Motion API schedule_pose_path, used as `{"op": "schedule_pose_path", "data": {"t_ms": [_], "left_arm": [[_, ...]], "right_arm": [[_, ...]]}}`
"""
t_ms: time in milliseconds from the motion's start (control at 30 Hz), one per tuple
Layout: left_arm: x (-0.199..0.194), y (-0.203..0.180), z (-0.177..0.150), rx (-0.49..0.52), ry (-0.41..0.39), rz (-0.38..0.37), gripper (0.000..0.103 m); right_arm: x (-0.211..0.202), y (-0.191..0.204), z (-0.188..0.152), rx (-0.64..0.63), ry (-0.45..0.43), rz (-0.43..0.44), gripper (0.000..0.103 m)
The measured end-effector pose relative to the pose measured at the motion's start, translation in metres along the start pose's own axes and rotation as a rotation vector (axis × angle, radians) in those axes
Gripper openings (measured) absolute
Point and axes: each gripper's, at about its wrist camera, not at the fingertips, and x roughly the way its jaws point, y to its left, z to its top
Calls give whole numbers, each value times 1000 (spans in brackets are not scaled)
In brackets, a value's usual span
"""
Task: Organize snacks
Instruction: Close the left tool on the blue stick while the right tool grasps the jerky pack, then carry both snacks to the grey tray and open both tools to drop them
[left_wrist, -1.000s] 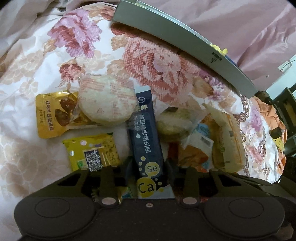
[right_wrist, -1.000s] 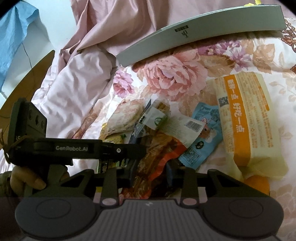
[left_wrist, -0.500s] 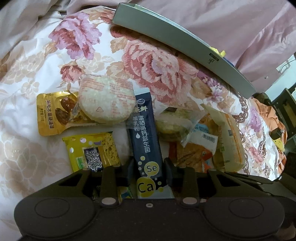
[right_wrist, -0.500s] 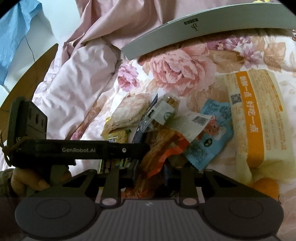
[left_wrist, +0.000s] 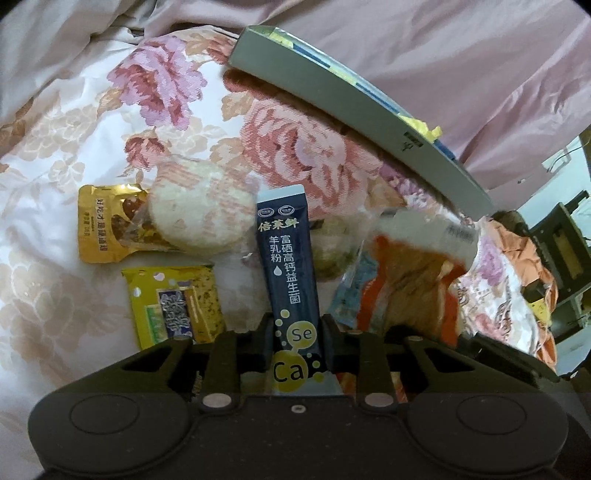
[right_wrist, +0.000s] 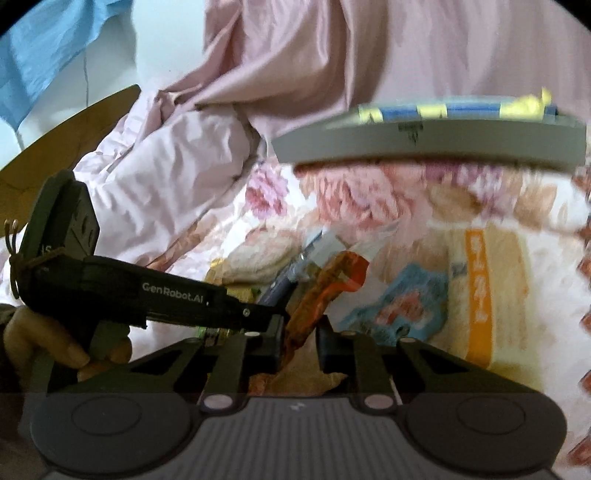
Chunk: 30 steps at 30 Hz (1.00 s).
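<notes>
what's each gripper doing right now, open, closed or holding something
left gripper: closed on the dark blue sachet, jaws just finished closing.
right gripper: closed on the orange snack packet, jaws just finished closing.

In the left wrist view, the milk powder stick pack (left_wrist: 290, 273) stands between the fingers of the left gripper (left_wrist: 295, 334). The round rice cake (left_wrist: 201, 212) lies to its left, overlapping the foil pouch (left_wrist: 98, 229). The square snack packet (left_wrist: 173, 304) lies in front of both. The box (left_wrist: 354, 118) lies behind, on the floral bedsheet (left_wrist: 66, 147). The sausage packet (left_wrist: 410, 291) lies right of the stick pack.
</notes>
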Motion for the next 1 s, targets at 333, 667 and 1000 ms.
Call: {"op": "schedule_pose_path", "data": {"t_ms": [333,667,1000], "left_arm": [[-10,-1,-2,-9,-98,-55,27],[-25,-11,2,26,-194,-67,27],[-29,-57,53,42,-343,-75,27]], "right_arm": [[-23,-14,13,7,-133,-79,13],[-32,-7,16,-45,-201,-96,13],[-49,-39,52,16,-388,-56,13]]}}
